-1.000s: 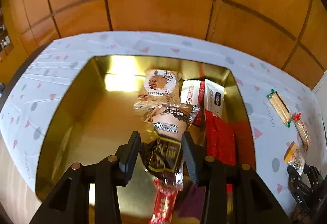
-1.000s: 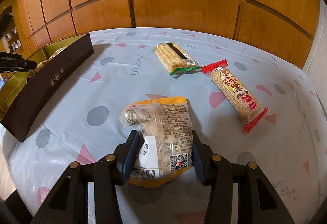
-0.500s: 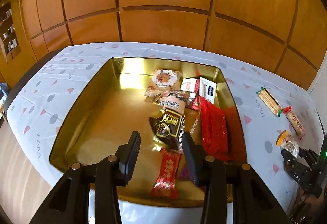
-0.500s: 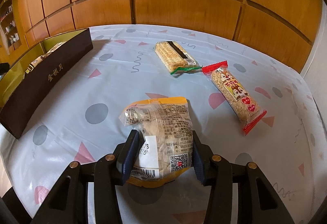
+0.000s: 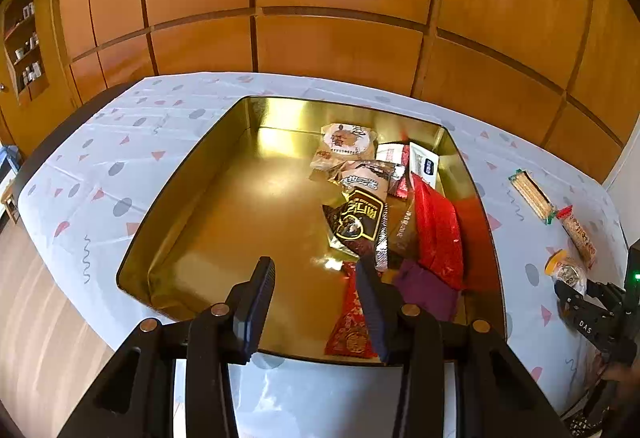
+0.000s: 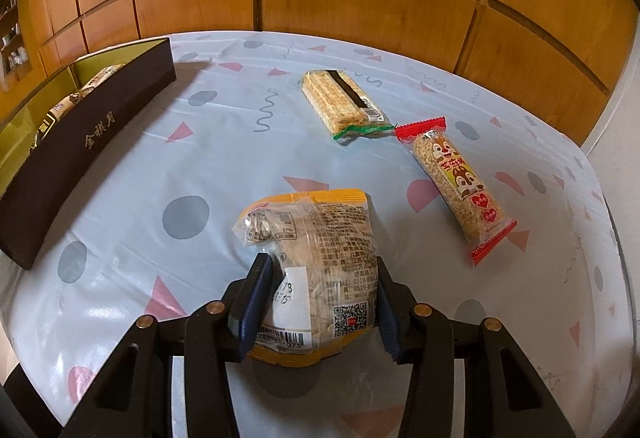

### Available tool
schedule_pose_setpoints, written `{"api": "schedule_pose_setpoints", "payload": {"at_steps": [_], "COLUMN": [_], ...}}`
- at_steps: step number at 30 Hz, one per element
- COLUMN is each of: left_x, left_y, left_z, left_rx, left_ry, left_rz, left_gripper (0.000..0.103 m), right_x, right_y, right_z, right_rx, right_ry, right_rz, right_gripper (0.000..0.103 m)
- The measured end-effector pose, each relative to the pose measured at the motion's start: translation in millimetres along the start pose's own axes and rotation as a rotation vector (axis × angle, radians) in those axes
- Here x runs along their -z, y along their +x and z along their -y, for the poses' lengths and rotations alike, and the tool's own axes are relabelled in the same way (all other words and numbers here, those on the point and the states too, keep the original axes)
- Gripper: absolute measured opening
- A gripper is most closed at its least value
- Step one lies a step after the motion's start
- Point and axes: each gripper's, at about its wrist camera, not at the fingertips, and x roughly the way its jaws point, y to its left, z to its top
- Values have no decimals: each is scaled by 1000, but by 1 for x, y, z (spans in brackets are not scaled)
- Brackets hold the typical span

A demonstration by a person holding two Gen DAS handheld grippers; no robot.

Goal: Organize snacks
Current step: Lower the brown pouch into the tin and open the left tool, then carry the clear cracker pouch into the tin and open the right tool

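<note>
The gold tin (image 5: 192, 206) stands on the counter (image 5: 100, 158), which wears a pale cloth with dots and triangles. Its left half is bare; on the right side lie a round cake pack (image 5: 346, 142), a dark pack (image 5: 358, 218), a red bag (image 5: 438, 234), a purple one (image 5: 426, 288) and a red candy (image 5: 350, 326). The left gripper (image 5: 316, 290) hangs over the near rim of the tin with jaws open and nothing between them.

The right gripper (image 6: 320, 290) has its jaws closed on the bread pack (image 6: 316, 254), which lies on the cloth. Beyond it lie the cracker pack (image 6: 340, 102) and the sesame bar (image 6: 456, 186), their ends almost touching; nothing lies between them and the bread.

Only the left view shows the inside of the tin. The right view shows its dark outer wall (image 6: 80, 142) with gold characters, and the print on the packs.
</note>
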Motion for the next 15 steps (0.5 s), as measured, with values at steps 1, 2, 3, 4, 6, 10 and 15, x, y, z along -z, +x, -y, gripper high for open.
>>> {"api": "schedule_pose_setpoints", "payload": {"at_steps": [1,2,3,4,6,10,15], "left_x": [0,0,-1,-1,-1,-5,-9], "left_y": [-1,-1,-1,-2,-3,-5,-11], "left_z": [-2,-4,-7,-9,-14,-24,-32], "left_rx": [-1,-1,-2,-5,-14,-35,-51], "left_ry": [-4,-9,-17,-22,-30,-54,-75], "left_rz": [1,0,0,3,9,32,59], "left_gripper": [42,42,42,42,42,42,42], "right_x": [0,-1,-3,-4,-8,-23,-62], "right_y": [0,0,-1,-1,-1,-14,-47], "right_z": [-1,-2,-2,-2,-1,0,-19], "right_rx": [4,8,10,10,6,-13,-162], "right_ry": [-3,-4,-1,2,15,43,57], "right_rz": [-3,-8,-16,-24,-44,-31,60], "right_gripper": [48,47,46,45,43,42,42]}}
